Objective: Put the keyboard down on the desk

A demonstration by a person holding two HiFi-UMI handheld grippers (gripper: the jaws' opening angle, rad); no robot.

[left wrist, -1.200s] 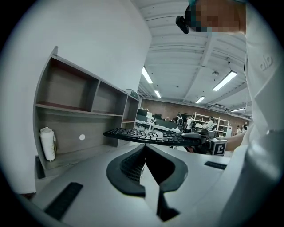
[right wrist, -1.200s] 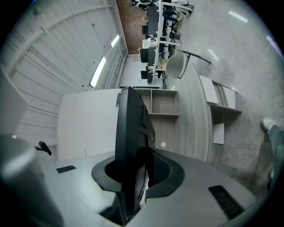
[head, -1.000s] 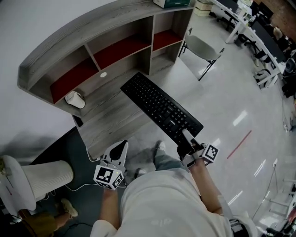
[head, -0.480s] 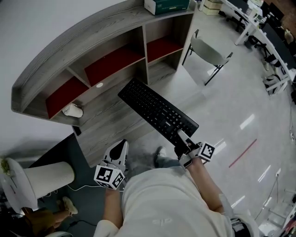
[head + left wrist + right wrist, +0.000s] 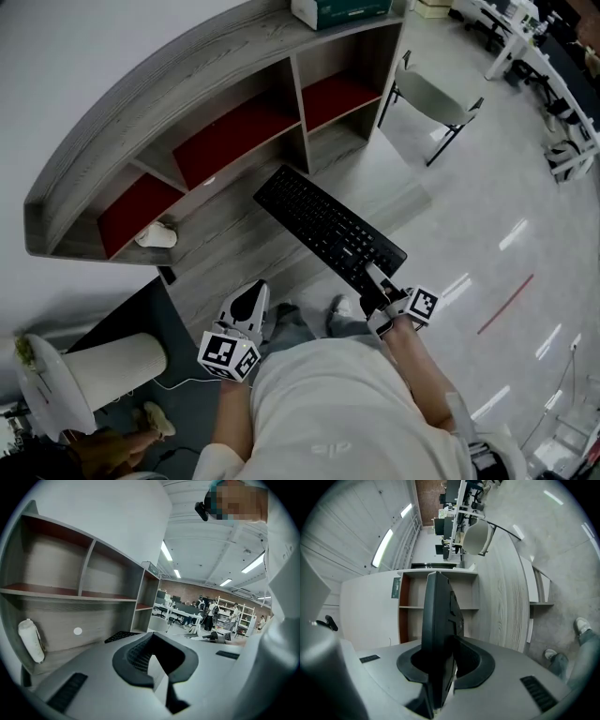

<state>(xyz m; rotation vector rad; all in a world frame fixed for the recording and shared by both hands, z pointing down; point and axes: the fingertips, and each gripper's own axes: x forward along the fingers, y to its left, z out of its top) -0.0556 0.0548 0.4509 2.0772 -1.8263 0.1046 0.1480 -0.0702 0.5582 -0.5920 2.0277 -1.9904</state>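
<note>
One flat black keyboard (image 5: 328, 228), over the grey wood-grain desk (image 5: 220, 239) front edge, near end clamped in the outstretched right gripper (image 5: 375, 283); left gripper (image 5: 249, 302) low by torso, jaws closed, empty.

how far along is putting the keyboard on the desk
Done: the keyboard is clamped at its near end by the right gripper and is over the desk. In hand: it hangs at an angle across the desk's front edge; whether its far end touches the wood I cannot tell. Left: lay it flat and let go. The left gripper is shut and empty.
</note>
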